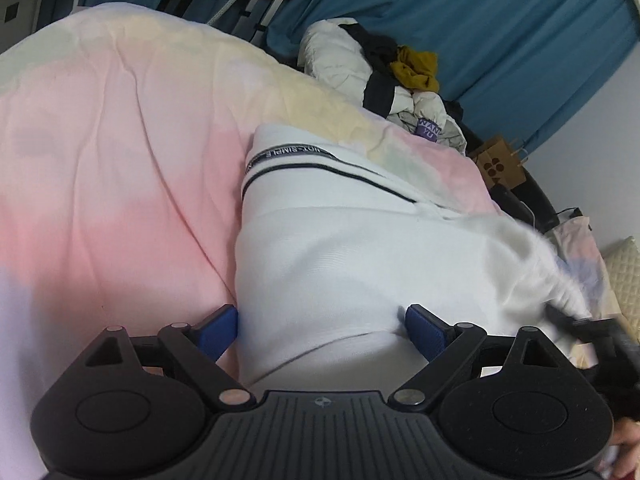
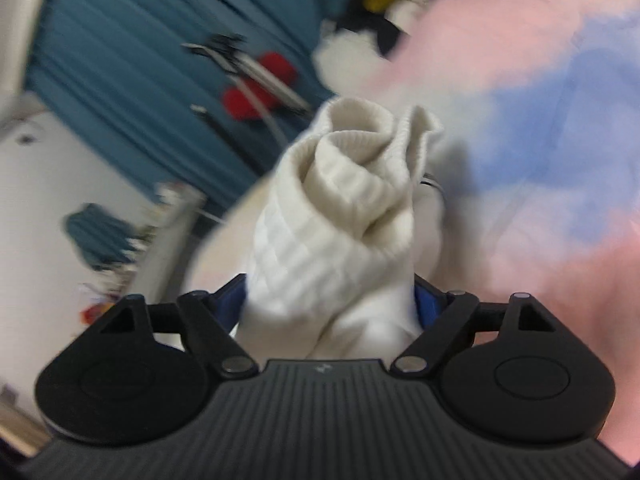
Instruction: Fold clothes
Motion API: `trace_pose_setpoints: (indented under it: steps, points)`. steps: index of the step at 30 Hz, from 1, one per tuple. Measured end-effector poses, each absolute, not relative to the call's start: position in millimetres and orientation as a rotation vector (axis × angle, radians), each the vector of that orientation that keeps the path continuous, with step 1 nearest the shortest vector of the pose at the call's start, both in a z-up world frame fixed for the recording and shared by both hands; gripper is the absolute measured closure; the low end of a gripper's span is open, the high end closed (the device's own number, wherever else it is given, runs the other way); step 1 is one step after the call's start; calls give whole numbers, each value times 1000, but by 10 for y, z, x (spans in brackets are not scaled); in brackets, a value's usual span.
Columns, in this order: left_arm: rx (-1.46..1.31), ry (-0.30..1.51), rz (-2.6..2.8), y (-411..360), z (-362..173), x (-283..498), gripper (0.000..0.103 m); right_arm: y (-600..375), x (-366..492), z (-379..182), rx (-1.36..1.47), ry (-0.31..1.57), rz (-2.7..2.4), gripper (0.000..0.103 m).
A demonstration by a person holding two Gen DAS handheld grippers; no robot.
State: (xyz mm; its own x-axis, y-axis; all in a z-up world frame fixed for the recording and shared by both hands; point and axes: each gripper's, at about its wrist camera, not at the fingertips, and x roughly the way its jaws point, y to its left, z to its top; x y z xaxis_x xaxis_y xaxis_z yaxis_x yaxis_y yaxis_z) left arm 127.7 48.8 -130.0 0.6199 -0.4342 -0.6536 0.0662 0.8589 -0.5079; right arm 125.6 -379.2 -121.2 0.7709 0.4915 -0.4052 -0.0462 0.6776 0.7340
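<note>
A white garment (image 1: 340, 264) with a dark stripe and a lettered band lies flat on the pink pastel bed cover (image 1: 120, 160). My left gripper (image 1: 324, 330) is low over its near edge with the jaws wide apart. The cloth lies between the blue pads (image 1: 222, 330), which do not clamp it. In the right wrist view a bunched white ribbed cuff (image 2: 344, 184) of the garment stands up between the fingers of my right gripper (image 2: 330, 304). It fills the whole gap and touches both pads. The background there is blurred while the cuff is sharp.
A pile of clothes (image 1: 380, 68), white, black and mustard, lies at the far end of the bed. Behind it hangs a blue curtain (image 1: 500, 32). A brown paper bag (image 1: 500, 164) stands beside the bed on the right. A hand (image 1: 624, 444) shows at the lower right edge.
</note>
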Motion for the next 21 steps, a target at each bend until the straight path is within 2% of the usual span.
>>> trace_pose_setpoints:
  steps: [6, 9, 11, 13, 16, 19, 21]
  points:
    - [-508, 911, -322, 438, -1441, 1414, 9, -3782, 1439, -1461, 790, 747, 225, 18]
    - [-520, 924, -322, 379, -1497, 1454, 9, -3790, 1497, -1589, 803, 802, 149, 32]
    - [-502, 913, -309, 347, -1490, 1426, 14, -3750, 1445, -1517, 769, 788, 130, 42]
    - [-481, 893, -296, 308, -1439, 1390, 27, -3721, 1375, -1417, 744, 765, 122, 57]
    - [-447, 845, -282, 229, -1259, 1320, 47, -3731, 1297, -1271, 746, 715, 135, 65]
    - [-411, 793, -272, 149, -1049, 1231, 57, -3808, 1228, -1103, 778, 643, 164, 67]
    - [-405, 755, -283, 56, -831, 1179, 59, -3920, 1180, -993, 831, 590, 179, 68]
